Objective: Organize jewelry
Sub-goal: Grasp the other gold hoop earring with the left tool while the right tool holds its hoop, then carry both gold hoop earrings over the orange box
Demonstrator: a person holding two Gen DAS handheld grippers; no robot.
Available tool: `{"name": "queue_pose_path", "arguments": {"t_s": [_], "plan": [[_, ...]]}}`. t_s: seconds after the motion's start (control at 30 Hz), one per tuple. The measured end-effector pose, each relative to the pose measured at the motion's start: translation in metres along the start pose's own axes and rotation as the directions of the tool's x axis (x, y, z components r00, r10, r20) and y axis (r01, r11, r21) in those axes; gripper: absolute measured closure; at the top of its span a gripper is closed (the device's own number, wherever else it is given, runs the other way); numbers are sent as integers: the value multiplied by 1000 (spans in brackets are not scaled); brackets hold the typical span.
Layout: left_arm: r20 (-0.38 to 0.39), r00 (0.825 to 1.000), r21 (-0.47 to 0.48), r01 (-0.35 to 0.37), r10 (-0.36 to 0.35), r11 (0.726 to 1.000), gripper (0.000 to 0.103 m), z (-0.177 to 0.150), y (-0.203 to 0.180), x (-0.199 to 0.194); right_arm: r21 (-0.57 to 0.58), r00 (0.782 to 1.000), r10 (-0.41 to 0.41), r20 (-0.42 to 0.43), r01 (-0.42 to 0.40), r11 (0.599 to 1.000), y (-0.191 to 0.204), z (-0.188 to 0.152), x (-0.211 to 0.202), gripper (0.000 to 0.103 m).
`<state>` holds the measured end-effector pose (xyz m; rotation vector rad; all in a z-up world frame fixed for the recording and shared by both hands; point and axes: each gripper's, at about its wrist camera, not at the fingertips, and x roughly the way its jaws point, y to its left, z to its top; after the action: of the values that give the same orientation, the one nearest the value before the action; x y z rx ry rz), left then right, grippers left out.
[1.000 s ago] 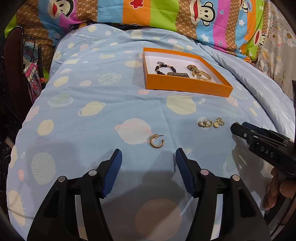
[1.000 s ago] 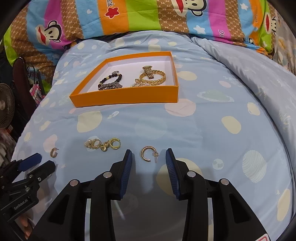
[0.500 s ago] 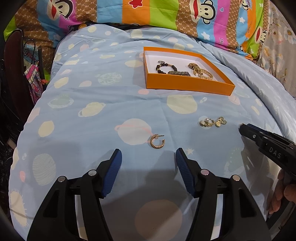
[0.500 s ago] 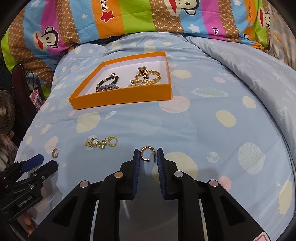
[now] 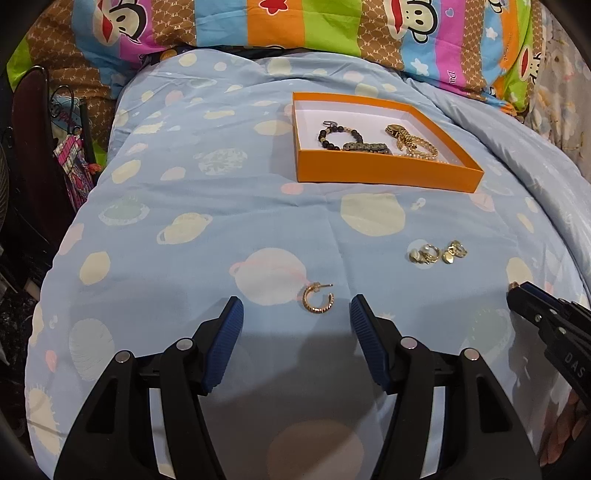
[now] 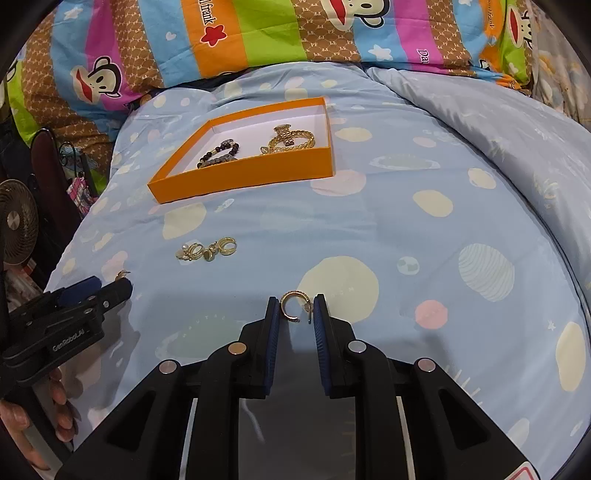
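Observation:
My right gripper (image 6: 295, 309) is shut on a gold hoop earring (image 6: 291, 305) and holds it above the bedspread. My left gripper (image 5: 296, 309) is open, its blue pads either side of a second gold hoop earring (image 5: 318, 297) lying on the spread. A cluster of small gold earrings (image 5: 437, 253) lies to the right; it also shows in the right wrist view (image 6: 207, 250). The orange box (image 5: 384, 173) holds a dark bead bracelet (image 5: 334, 136) and gold chain pieces (image 5: 412, 142). The box shows in the right wrist view too (image 6: 240, 177).
The bed has a light blue planet-print spread (image 5: 184, 206). A striped monkey-print pillow (image 5: 295, 22) lies behind the box. A dark chair and clutter (image 5: 37, 155) stand off the bed's left edge. A small fan (image 6: 16, 232) is at far left.
My right gripper closed on the hoop earring and lifted it off the spread. My left gripper stayed open near the other hoop.

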<state>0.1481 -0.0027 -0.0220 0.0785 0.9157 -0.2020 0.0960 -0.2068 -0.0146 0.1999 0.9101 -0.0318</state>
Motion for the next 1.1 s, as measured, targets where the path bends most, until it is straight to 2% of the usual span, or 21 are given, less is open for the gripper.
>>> {"name": "queue_pose_path", "arguments": {"t_s": [0.13,0.23,0.3,0.47,0.9,1.1], "plan": [[0,1000,21,-28,28,999,49,4,-7,3,6,1000,7,0,-7,1000,-1,-1,0,85],[5,1000,45,-24,24,999,61,5,-14,4,8,1000,8,0,-8,1000,-1,-1,0,85],[8,1000,61,-13,13,998,73,5,-18,3,8,1000,8,0,-8,1000,-1,0,1,85],[10,1000,59,23,-24,998,87,5,-20,2,9,1000,8,0,-8,1000,-1,0,1,85],[36,996,31,81,-82,996,87,0,-23,-17,40,999,28,16,-29,999,-7,-2,-4,85],[77,994,20,79,-81,997,87,14,-13,-29,37,999,28,38,-30,999,-7,3,-10,85]]}}
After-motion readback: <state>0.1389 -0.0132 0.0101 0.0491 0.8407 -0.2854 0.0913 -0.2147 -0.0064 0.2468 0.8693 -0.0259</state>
